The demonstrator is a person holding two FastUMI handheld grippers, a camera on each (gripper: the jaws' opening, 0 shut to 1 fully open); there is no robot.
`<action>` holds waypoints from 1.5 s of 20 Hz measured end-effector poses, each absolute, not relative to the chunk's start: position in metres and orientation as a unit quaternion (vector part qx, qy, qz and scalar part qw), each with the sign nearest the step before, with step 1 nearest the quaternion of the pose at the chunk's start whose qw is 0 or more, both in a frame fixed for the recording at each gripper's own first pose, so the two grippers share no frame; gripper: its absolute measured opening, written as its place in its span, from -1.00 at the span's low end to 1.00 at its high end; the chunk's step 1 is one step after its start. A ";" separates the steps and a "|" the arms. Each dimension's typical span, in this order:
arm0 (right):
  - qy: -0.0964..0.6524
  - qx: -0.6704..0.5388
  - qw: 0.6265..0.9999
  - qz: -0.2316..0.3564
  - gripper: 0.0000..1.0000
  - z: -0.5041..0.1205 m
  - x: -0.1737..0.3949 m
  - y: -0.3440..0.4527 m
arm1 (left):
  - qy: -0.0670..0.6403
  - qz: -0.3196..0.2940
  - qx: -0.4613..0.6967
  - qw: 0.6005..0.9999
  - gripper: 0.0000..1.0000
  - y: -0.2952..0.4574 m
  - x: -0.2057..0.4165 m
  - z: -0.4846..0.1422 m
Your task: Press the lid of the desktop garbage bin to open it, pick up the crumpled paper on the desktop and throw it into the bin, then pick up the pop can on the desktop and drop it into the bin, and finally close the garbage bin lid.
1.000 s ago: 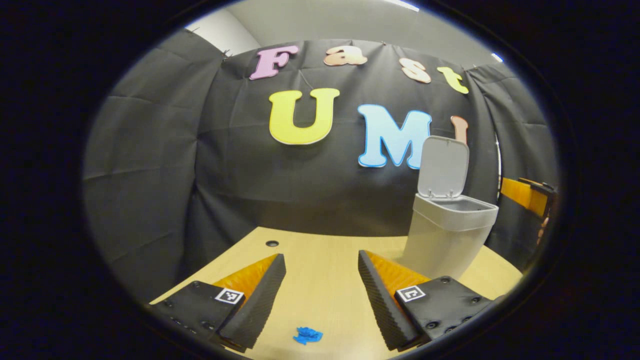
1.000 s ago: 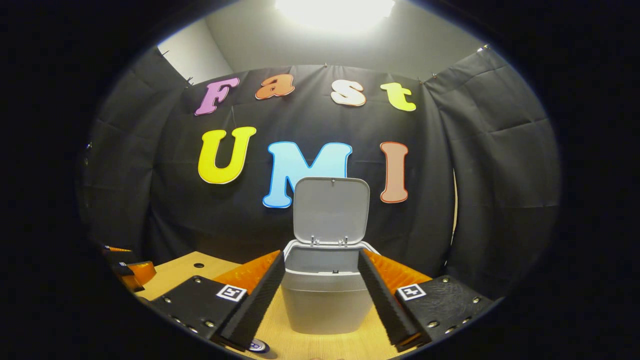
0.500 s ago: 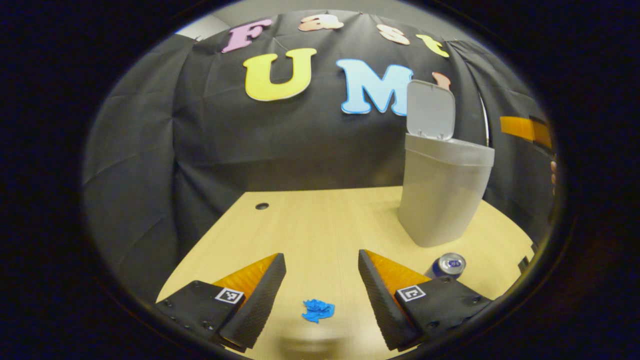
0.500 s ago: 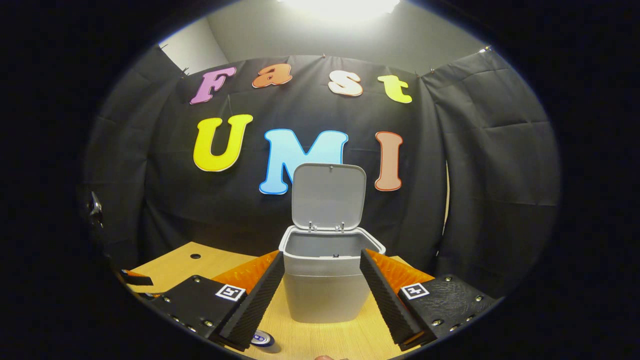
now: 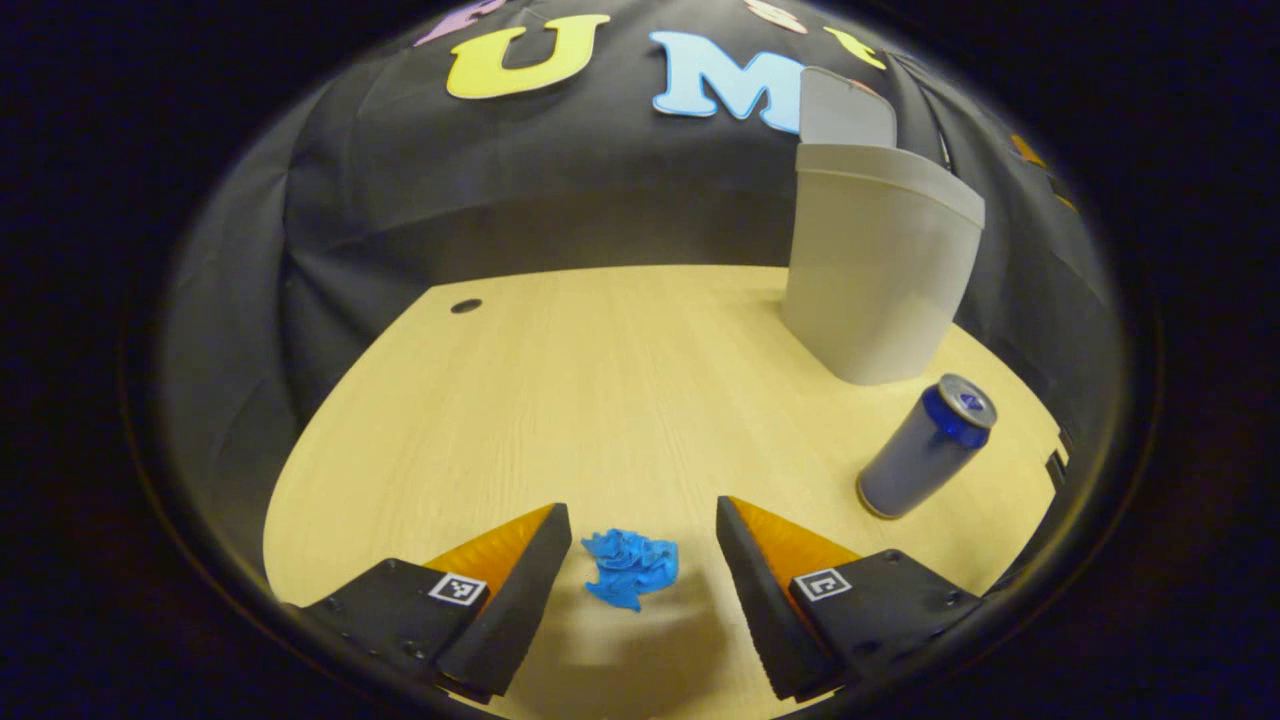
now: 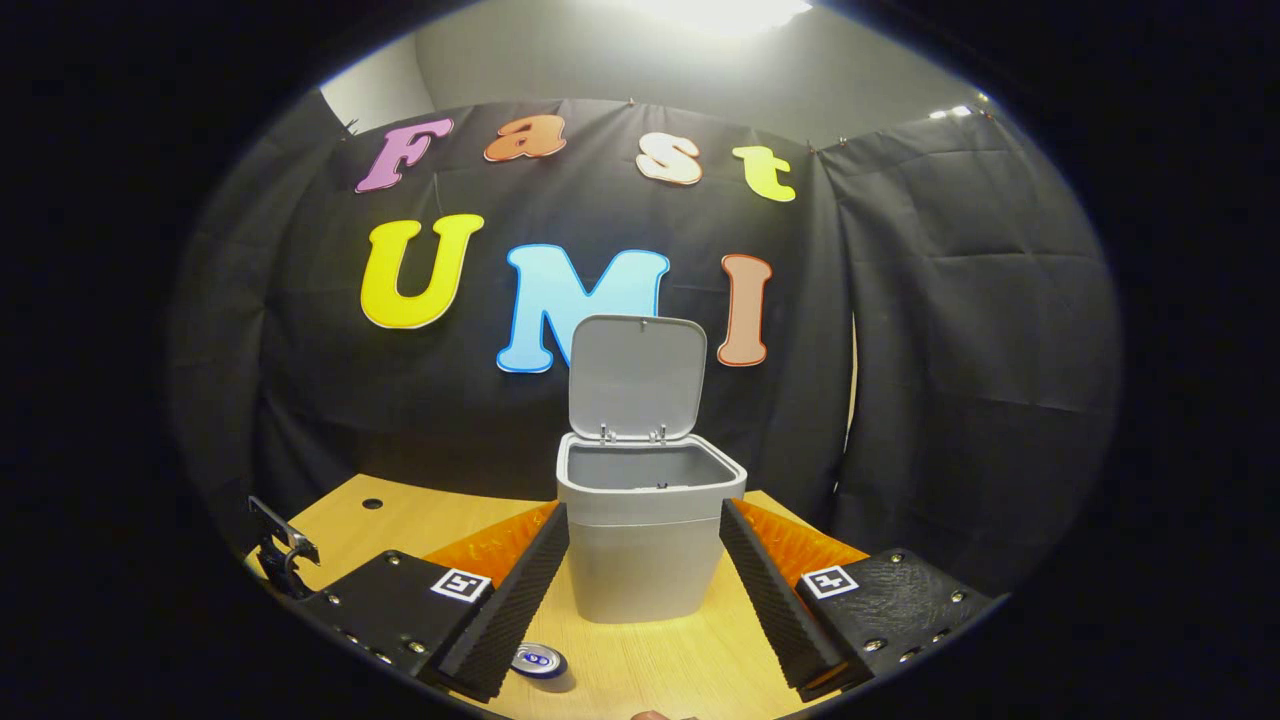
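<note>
We hold a two-finger gripper in each hand over a pale wooden desktop [image 5: 600, 380]. The left gripper [image 5: 644, 570] has its fingers spread wide, and the crumpled paper [image 5: 630, 567], a small blue wad, lies on the desktop between them, untouched and slightly nearer the left finger. The wad looks light, so one finger may reach it first and nudge it out of the gap; closing too high could also pinch only a loose fold. The pop can [image 5: 927, 446] stands upright to the right, apart from the paper, near the grey garbage bin [image 5: 880, 270], which sits at the far side of the desktop. The right gripper [image 6: 644, 600] is also wide open and empty, facing the bin, whose lid [image 6: 636, 378] stands raised above the open mouth. A careless swing there might knock the lid down or tip the can
</note>
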State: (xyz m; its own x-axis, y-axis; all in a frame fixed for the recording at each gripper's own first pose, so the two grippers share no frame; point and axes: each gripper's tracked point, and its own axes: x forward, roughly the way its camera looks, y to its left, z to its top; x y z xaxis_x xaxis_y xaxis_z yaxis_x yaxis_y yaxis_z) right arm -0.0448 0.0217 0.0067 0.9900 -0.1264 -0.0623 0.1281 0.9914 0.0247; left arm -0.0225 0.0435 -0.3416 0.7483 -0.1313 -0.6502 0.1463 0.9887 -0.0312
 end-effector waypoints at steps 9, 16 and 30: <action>-0.001 0.011 0.999 -0.042 0.94 0.020 -0.052 -0.002 | 0.369 -0.057 0.029 0.927 0.60 0.036 -0.024 -0.370; -0.003 0.021 1.000 -0.022 0.94 0.007 -0.065 -0.036 | 0.349 -0.031 0.051 0.935 -0.40 0.029 -0.025 -0.370; -0.021 0.022 0.999 0.009 0.94 0.002 -0.084 -0.092 | 0.324 -0.016 0.063 0.944 -0.65 0.008 -0.008 -0.324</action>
